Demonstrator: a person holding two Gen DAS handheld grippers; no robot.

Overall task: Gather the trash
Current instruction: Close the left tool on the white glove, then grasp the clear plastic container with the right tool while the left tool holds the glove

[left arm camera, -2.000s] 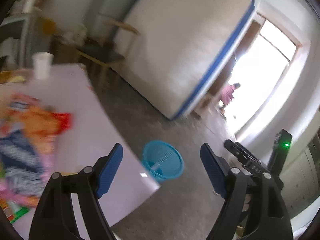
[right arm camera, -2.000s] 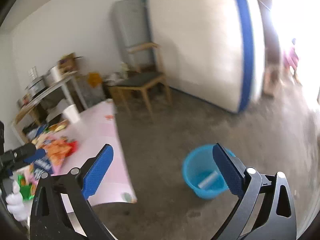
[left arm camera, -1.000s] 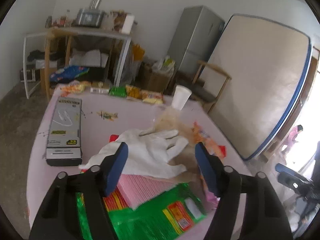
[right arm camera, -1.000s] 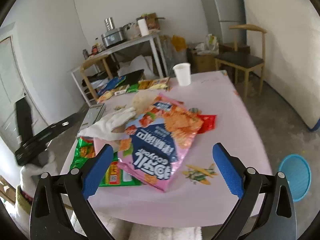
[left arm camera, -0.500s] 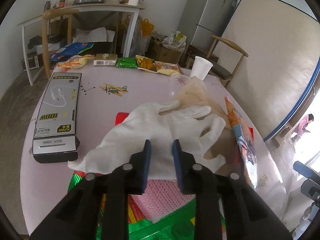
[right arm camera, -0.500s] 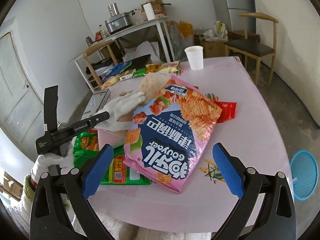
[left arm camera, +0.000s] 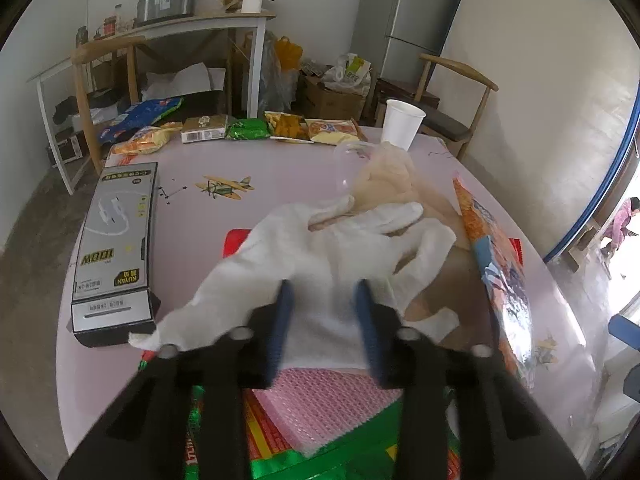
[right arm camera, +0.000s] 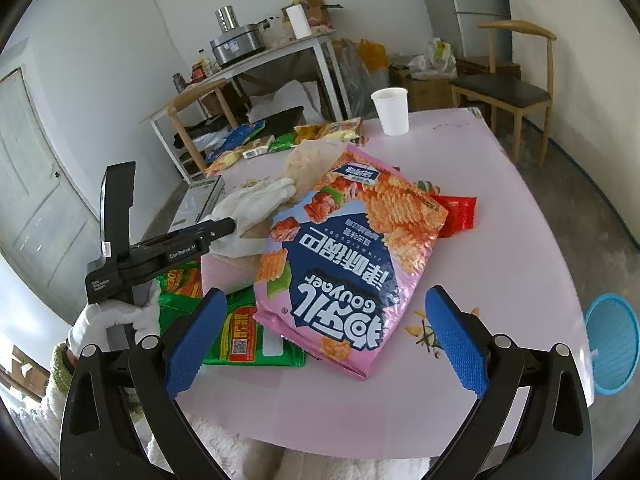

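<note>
A white glove (left arm camera: 340,240) lies on a heap of wrappers on the pink table (right arm camera: 520,240). My left gripper (left arm camera: 324,304) is shut on the glove's cuff end, the cloth bunched between its blue pads. From the right wrist view, the left gripper (right arm camera: 224,226) reaches in from the left, held by a gloved hand (right arm camera: 116,316). A big pink chip bag (right arm camera: 352,256) lies beside the glove. My right gripper (right arm camera: 320,332) is open above that bag's near end, touching nothing. A green wrapper (right arm camera: 248,340) and a pink foam sheet (left arm camera: 320,400) lie underneath.
A blue bin (right arm camera: 612,344) stands on the floor right of the table. On the table are a paper cup (right arm camera: 391,110), a red wrapper (right arm camera: 456,212), a long grey box (left arm camera: 116,248) and a row of snack packets (left arm camera: 280,126). Chairs and a side table stand behind.
Both views swung from the floor and blue bin to the table. The left jaws, wide a second ago, closed on the white glove and dropped closer to it. The right gripper stayed open.
</note>
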